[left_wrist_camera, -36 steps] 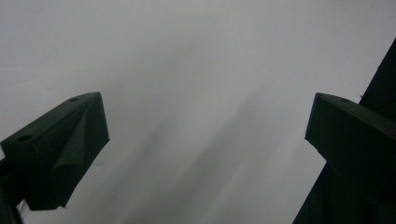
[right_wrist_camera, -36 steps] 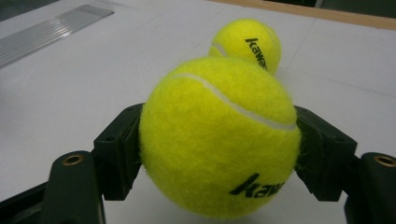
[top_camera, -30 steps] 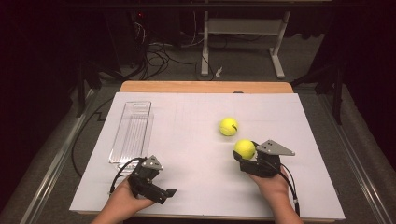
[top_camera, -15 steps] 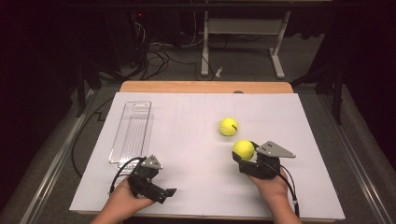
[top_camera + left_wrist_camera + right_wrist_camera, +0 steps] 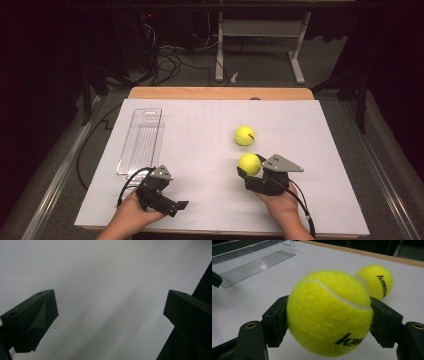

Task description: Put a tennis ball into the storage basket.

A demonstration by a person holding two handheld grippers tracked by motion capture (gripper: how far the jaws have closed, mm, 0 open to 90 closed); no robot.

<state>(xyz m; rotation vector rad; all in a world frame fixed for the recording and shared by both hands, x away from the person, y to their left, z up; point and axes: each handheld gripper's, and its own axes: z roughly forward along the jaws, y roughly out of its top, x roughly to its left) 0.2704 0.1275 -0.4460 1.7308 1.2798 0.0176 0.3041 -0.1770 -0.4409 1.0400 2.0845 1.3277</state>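
A yellow tennis ball (image 5: 329, 312) was clamped in the right claw (image 5: 250, 167), its two black jaws pressed against opposite sides of the felt so that the ball bulged slightly past them. In the high view the held ball (image 5: 248, 163) was seen at the near right of the tabletop (image 5: 200, 130), just in front of the person's right hand (image 5: 280, 205). The grip across the widest part of the ball was judged to be the secure choice, since a round thing slips from pads set off its middle.

A second tennis ball (image 5: 244, 135) lay free on the white surface just beyond the held one, apart from it; in the right gripper view it (image 5: 375, 281) was seen behind the held ball's upper right edge. It appeared to have been left for a later pick.

A clear plastic tray (image 5: 140, 142) stood lengthwise at the far left, with nothing seen in it, and was taken as the likely place for the balls.

The left claw (image 5: 172, 204) was kept at the near left, held low in the left hand (image 5: 130, 217). Its jaws stood well apart with nothing but bare white surface between them, as the left gripper view showed, presumably parked clear of the right side's work.
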